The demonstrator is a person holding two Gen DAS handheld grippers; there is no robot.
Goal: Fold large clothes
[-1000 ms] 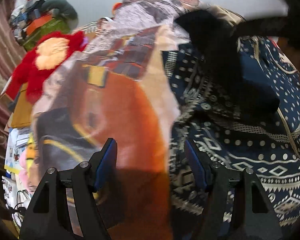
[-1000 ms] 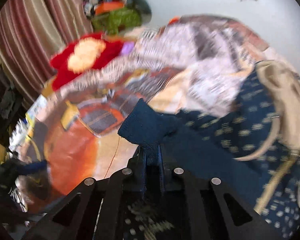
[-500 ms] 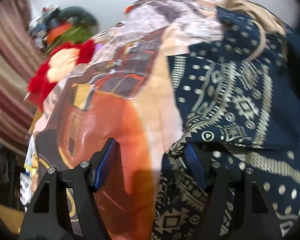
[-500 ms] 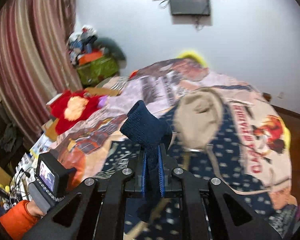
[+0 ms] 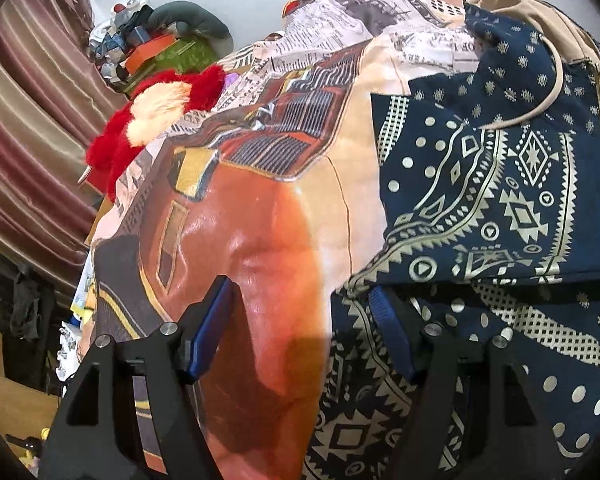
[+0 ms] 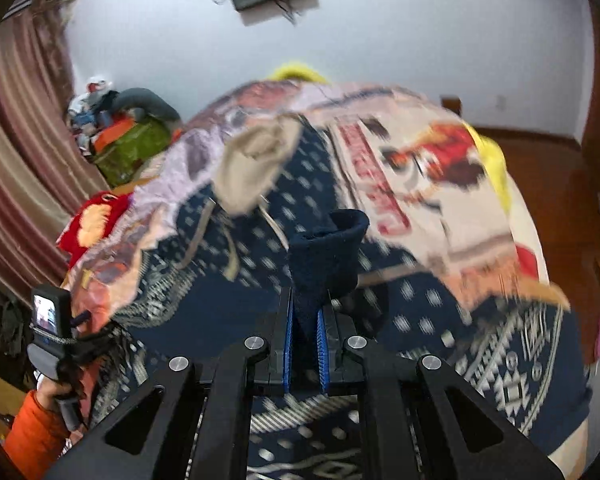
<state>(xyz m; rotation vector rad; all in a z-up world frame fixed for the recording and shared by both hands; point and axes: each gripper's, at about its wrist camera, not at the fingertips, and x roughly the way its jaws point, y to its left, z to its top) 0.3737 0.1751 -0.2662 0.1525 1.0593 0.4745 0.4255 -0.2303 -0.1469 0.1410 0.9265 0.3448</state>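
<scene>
Presently, at the upper left of the left wrist view, a red plush toy [image 5: 156,120] lies against striped curtains [image 5: 32,120]. Centre frame, the left gripper [image 5: 300,320] stands wide apart over the printed bedspread [image 5: 260,220], holding nothing. To the right lies the navy patterned garment [image 5: 500,200], spread on the bed. In the right wrist view, the right gripper [image 6: 306,328] is clamped on the garment's dark cuff [image 6: 324,256], centre frame.
</scene>
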